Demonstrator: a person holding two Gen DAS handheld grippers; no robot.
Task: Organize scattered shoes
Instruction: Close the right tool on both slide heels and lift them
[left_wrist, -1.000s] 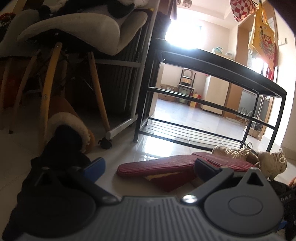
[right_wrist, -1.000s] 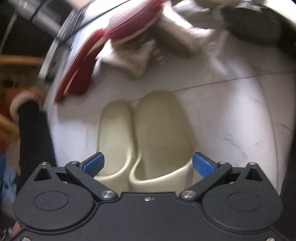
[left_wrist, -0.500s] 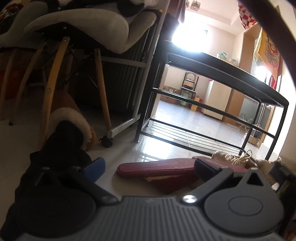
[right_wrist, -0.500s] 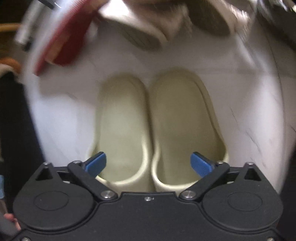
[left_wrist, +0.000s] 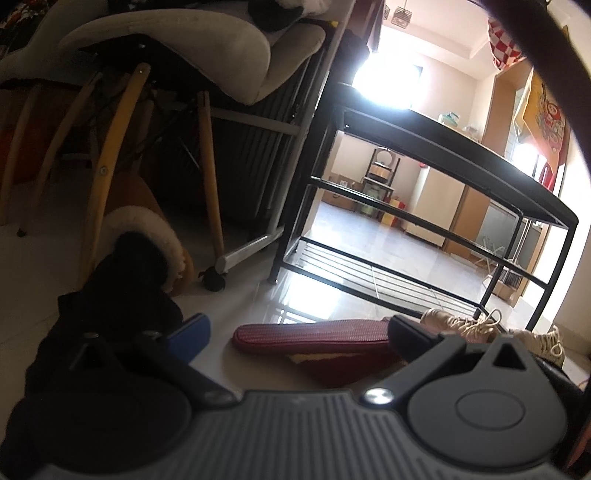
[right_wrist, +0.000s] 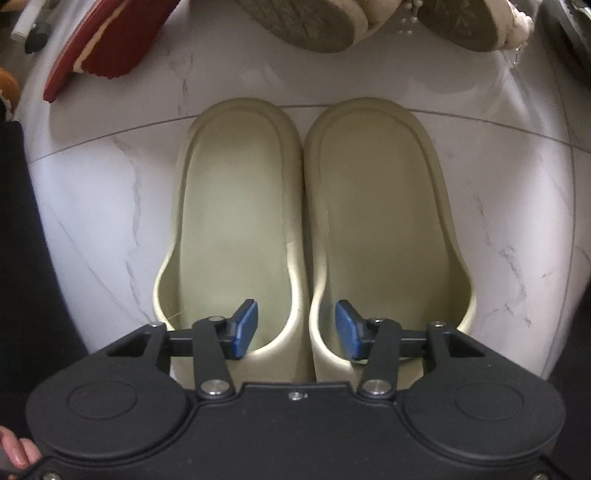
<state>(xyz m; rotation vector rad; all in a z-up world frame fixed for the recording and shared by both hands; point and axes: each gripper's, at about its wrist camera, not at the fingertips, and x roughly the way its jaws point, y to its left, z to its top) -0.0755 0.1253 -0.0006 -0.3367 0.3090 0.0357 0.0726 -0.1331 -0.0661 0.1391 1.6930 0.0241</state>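
Two pale yellow-green slides, the left one (right_wrist: 236, 206) and the right one (right_wrist: 384, 206), lie side by side on the white marble floor. My right gripper (right_wrist: 295, 328) hangs over their toe ends, with one blue pad inside each slide's opening and their touching inner straps between the pads. The jaws stand part closed; I cannot tell if they press the straps. My left gripper (left_wrist: 295, 328) is open and empty, low over the floor, facing a red slipper (left_wrist: 317, 336) and beige sneakers (left_wrist: 465, 325) before a black shoe rack (left_wrist: 424, 155).
A red slipper (right_wrist: 107, 44) and two beige sneaker soles (right_wrist: 306, 22) lie beyond the slides. A fur-lined brown boot (left_wrist: 147, 236) stands by wooden chair legs (left_wrist: 107, 184). A wheeled white frame (left_wrist: 251, 247) stands left of the rack.
My right gripper swung to look straight down on the slides, moved over their toe ends, and its jaws narrowed around the inner straps. The left gripper shifted slightly and stayed open.
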